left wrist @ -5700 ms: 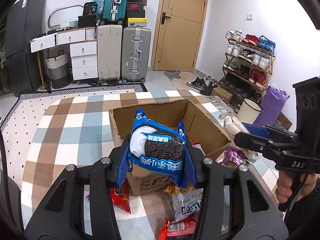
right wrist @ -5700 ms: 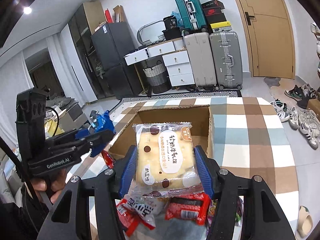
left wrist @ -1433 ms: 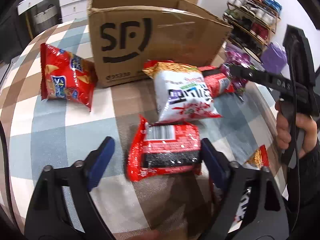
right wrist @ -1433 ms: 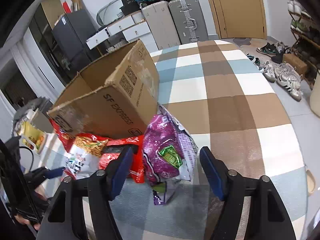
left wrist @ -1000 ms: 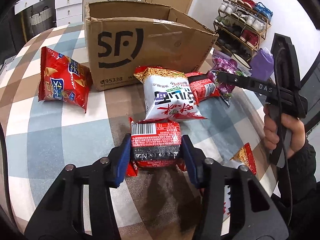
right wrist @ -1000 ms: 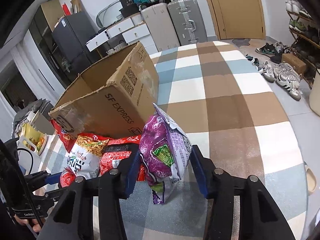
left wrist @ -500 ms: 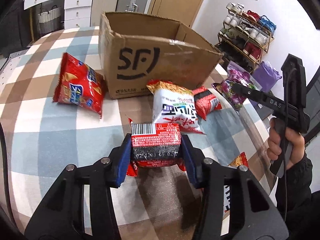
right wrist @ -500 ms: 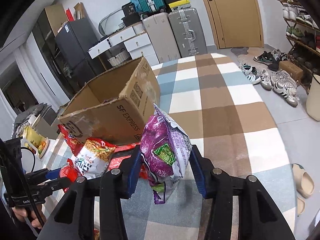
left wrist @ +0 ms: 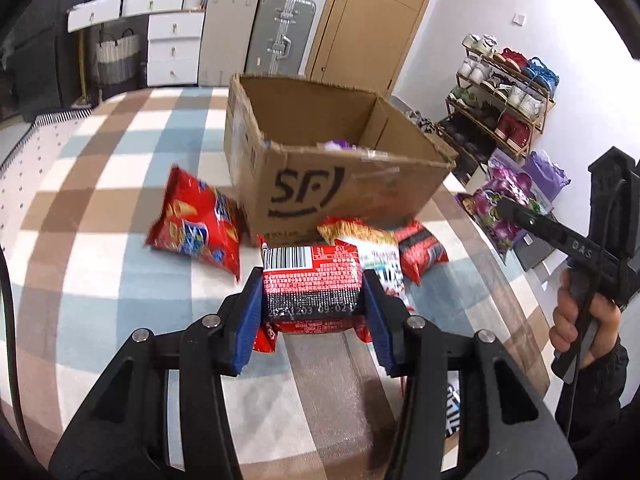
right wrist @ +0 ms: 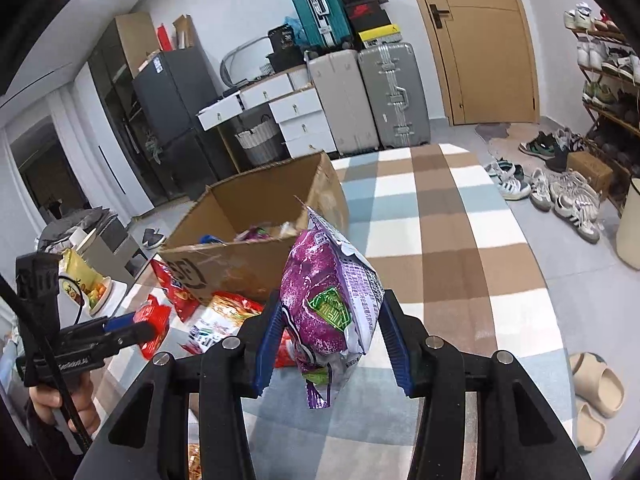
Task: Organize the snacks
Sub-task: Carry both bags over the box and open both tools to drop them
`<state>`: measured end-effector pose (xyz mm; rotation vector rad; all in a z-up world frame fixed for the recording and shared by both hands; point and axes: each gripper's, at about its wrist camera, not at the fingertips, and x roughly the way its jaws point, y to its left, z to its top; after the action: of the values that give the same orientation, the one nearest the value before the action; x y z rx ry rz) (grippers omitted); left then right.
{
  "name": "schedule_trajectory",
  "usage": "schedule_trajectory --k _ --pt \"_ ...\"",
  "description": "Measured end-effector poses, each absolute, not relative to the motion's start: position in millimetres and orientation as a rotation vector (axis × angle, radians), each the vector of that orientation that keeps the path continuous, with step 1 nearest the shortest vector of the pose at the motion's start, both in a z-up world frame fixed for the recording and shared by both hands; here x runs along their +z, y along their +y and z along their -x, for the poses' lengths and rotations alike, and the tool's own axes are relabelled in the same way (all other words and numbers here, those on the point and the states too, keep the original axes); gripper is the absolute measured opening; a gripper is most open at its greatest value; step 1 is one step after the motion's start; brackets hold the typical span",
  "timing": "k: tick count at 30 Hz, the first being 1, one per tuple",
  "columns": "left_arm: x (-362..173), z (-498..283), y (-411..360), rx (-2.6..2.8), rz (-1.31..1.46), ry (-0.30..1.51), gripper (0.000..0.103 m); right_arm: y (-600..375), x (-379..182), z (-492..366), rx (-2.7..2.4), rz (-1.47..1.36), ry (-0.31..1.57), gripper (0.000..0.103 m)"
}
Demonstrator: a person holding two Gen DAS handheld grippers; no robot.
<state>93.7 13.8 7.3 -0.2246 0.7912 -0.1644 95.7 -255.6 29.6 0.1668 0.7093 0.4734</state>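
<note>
My left gripper (left wrist: 312,300) is shut on a red and black snack pack (left wrist: 312,280) with a barcode, held above the checked table in front of the open SF cardboard box (left wrist: 332,184). My right gripper (right wrist: 330,328) is shut on a purple snack bag (right wrist: 328,296), held up to the right of the box (right wrist: 256,232). Several snacks lie inside the box. The right gripper with the purple bag (left wrist: 500,208) shows in the left wrist view, and the left gripper with the red pack (right wrist: 154,326) shows in the right wrist view.
On the checked tablecloth (left wrist: 100,240) lie a red chip bag (left wrist: 196,228), a white and red bag (left wrist: 376,252) and a red pack (left wrist: 424,252) by the box front. Another packet (left wrist: 452,408) lies at the near right. Suitcases, drawers and a shoe rack stand beyond.
Both grippers closed on their snacks about a second ago and have lifted them. The views now sit higher, and the inside of the box has come into view.
</note>
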Motion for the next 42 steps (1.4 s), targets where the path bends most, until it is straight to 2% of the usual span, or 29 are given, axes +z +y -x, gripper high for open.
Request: schedule_trajectory --k 29,42 --pt "87.0 -150.2 -8.0 -0.178 0.186 0.628 0.044 -203.8 78.7 -119.8 0.607 -0.130 0.626 0.047" --pt "91.2 -185.6 -20.6 -0.182 0.143 0.620 0.045 -186.8 78.3 -146.4 0.609 -0.127 0.629 0.047"
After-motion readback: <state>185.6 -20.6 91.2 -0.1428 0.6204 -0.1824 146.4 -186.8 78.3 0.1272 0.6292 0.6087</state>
